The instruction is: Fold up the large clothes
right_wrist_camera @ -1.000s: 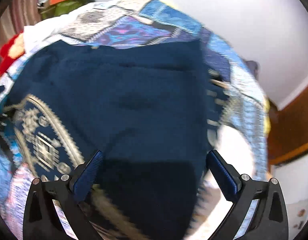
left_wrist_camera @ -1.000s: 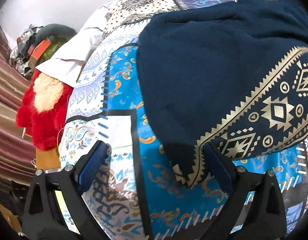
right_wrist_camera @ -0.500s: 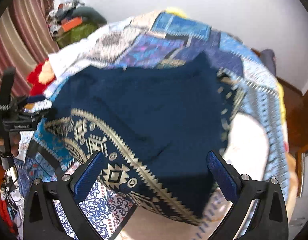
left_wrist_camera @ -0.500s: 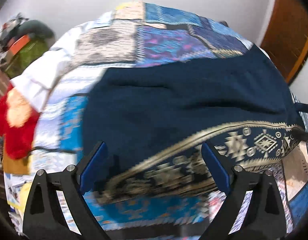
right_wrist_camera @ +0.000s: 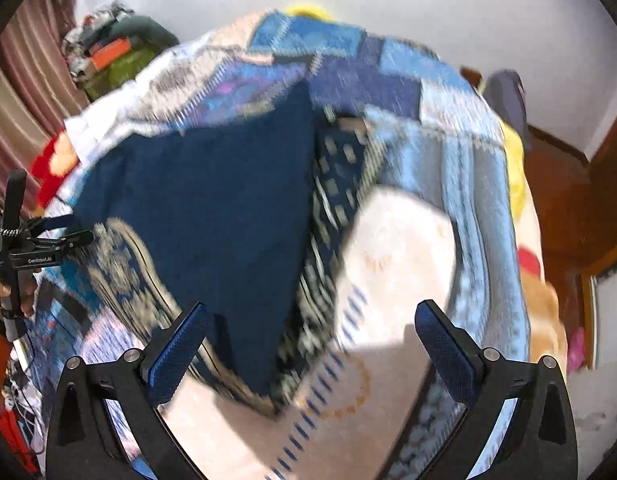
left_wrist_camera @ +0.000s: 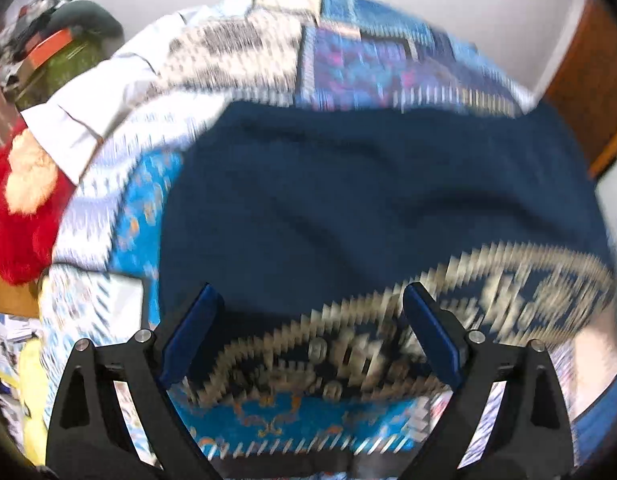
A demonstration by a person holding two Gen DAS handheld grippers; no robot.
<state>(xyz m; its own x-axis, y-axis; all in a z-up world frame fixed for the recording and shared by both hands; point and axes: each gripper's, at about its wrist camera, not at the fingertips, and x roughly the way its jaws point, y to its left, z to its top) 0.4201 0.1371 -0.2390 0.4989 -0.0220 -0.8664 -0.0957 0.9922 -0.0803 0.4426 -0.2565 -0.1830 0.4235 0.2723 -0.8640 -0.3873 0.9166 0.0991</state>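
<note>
Right, both tools spread wide w/ nothing between the pads: left tool point(left_wrist_camera: 308, 330) hangs over the patterned hem of the navy garment point(left_wrist_camera: 368, 208), right tool point(right_wrist_camera: 308, 344) over its near corner and the pale bed patch beside it. Garment lies spread flat on the bed point(left_wrist_camera: 348, 60), on a patchwork bedspread in blues, white and purple; gold geometric border along its near edge, blurred. From the right wrist view, the left tool point(right_wrist_camera: 48, 240) shows at the garment's far-left edge, held in a hand point(right_wrist_camera: 4, 292); small white lettering on its body, too blurred to read. Beyond: red plush toy point(left_wrist_camera: 20, 216) at the bed's left side, a white cloth point(left_wrist_camera: 96, 116) next to it, green bag w/ orange strap point(left_wrist_camera: 64, 60) further back, striped curtain point(right_wrist_camera: 24, 92), white wall point(right_wrist_camera: 428, 4), brown wood door point(left_wrist_camera: 588, 92) at right.
</note>
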